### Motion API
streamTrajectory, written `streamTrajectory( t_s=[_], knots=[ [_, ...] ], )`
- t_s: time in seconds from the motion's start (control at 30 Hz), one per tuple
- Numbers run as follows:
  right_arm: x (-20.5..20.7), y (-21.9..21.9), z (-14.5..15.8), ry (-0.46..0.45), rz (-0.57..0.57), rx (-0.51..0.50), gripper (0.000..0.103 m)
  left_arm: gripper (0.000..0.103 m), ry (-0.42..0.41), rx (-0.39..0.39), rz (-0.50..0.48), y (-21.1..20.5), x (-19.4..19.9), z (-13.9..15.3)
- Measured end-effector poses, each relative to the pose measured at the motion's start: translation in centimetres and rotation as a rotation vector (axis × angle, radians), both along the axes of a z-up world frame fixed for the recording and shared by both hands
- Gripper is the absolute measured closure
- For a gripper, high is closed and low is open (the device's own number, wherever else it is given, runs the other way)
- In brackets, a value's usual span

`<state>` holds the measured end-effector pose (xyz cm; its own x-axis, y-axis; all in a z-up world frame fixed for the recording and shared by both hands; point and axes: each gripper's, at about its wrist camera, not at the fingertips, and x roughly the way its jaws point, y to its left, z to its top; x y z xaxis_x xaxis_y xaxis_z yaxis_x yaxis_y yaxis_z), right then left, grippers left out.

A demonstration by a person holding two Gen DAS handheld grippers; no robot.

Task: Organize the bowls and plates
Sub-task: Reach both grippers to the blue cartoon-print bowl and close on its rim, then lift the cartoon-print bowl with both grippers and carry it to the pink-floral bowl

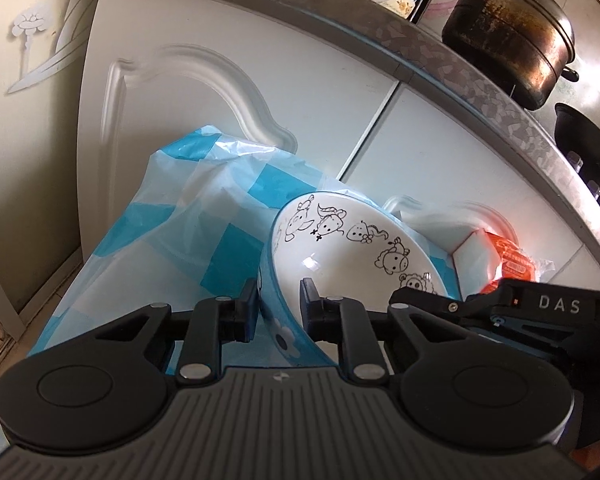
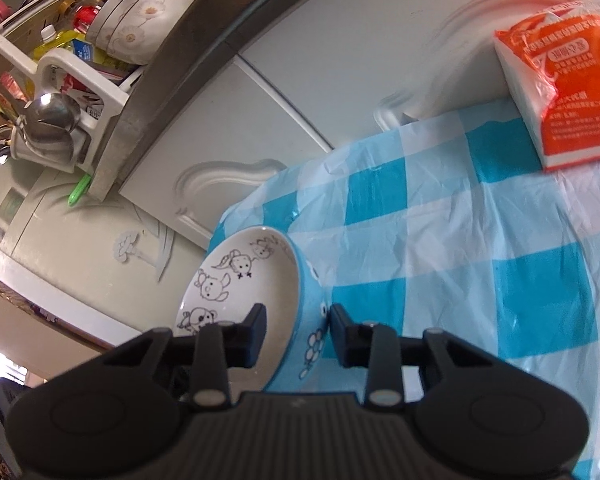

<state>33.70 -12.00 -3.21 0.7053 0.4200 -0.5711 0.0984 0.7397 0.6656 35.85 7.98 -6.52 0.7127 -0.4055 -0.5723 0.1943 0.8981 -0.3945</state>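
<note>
**Bowl straddled at its rim by both grippers**

On the blue-and-white checked cloth point(image 1: 148, 216), left wrist view: the bowl point(image 1: 340, 248) (white inside with black cartoon animals, blue outside) sits tilted, with the cloth bunched up behind it. The left gripper point(image 1: 278, 306) straddles the near rim, one finger outside the blue wall and one inside; whether the pads press the wall cannot be told. The right gripper point(image 1: 500, 304) reaches in from the right edge. An orange packet point(image 1: 508, 260) lies beyond it, against the white cabinet doors point(image 1: 220, 92). A tarnished pot point(image 1: 508, 36) stands on the counter above.

Right wrist view: the right gripper point(image 2: 298, 326) likewise straddles the bowl point(image 2: 244, 276) rim near the cloth's point(image 2: 460, 240) left edge; contact again uncertain. The orange packet point(image 2: 560, 92) rests at the far right corner.
</note>
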Motion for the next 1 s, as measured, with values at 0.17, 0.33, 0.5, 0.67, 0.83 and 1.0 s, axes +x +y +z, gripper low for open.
streamTrajectory(
  t_s=[0.17,0.33,0.5,0.67,0.83,1.0],
  knots=[
    [-1.5,-0.1,0.2,0.005,-0.001,0.015,0.069,0.084,0.000,-0.009,-0.008,0.2,-1.3,0.4],
    [-3.4,-0.2,0.8,0.008,-0.007,0.029,0.069,0.084,0.006,-0.023,-0.017,0.4,-2.8,0.8],
    [-5.5,-0.2,1.7,-0.003,-0.020,0.036,0.069,0.084,-0.001,-0.025,-0.023,0.4,-4.8,1.6],
    [-8.2,-0.2,2.7,-0.027,-0.017,0.029,0.069,0.085,-0.019,-0.019,-0.038,0.0,-6.8,2.5],
    [-11.2,-0.5,3.4,-0.051,-0.024,0.034,0.069,0.085,-0.053,-0.009,-0.060,-0.5,-9.4,3.5],
    [-14.4,-1.1,4.0,-0.061,-0.044,0.039,0.069,0.084,-0.061,-0.023,-0.085,-1.1,-11.6,4.2]
  ],
)
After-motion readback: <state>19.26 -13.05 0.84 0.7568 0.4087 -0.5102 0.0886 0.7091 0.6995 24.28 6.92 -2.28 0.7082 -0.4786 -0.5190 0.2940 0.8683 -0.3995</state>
